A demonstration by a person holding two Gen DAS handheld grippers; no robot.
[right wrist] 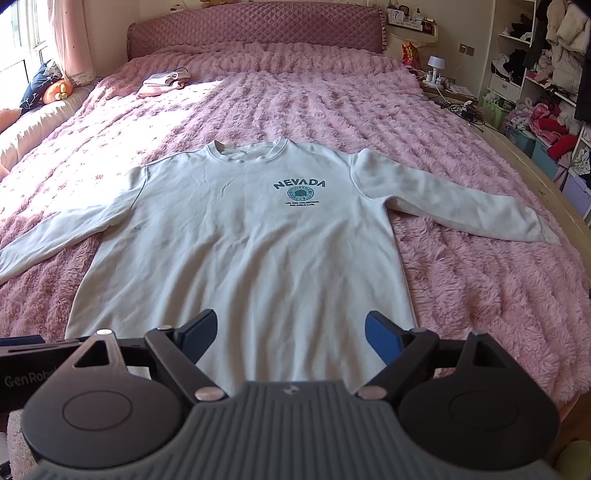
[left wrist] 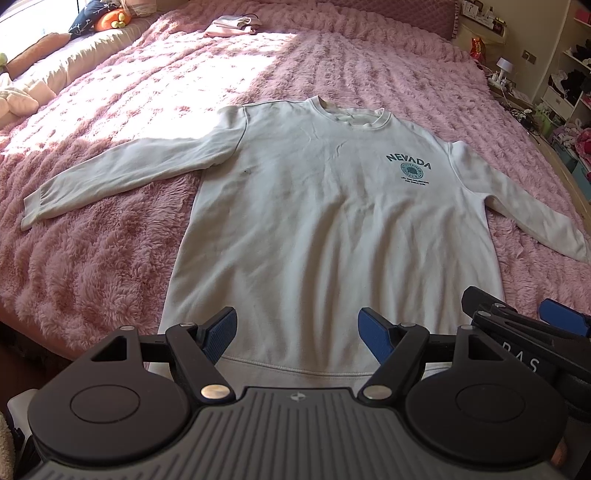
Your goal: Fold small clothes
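Sweatshirt: pale grey-white, lying face up and flat on the bed, which is covered by a pink shaggy blanket. Collar at the far end, hem at the near edge. Both sleeves spread outward, one left, one right, cuffs resting on the blanket. A dark teal "NEVADA" print sits on the chest, right of centre. Minor wrinkles across the body; a small dark mark shows near the left armpit.

Left hand-held gripper: released, blue pads set wide apart, nothing between them, poised over the hem near its middle. Contact with the fabric cannot be confirmed.

Right hand-held gripper: likewise released, pads apart and empty, over the hem toward the right corner, just beside the left unit.

Far left on the bed: a small folded pink pile, well apart from the sweatshirt. Cluttered shelves stand at the right of the room.
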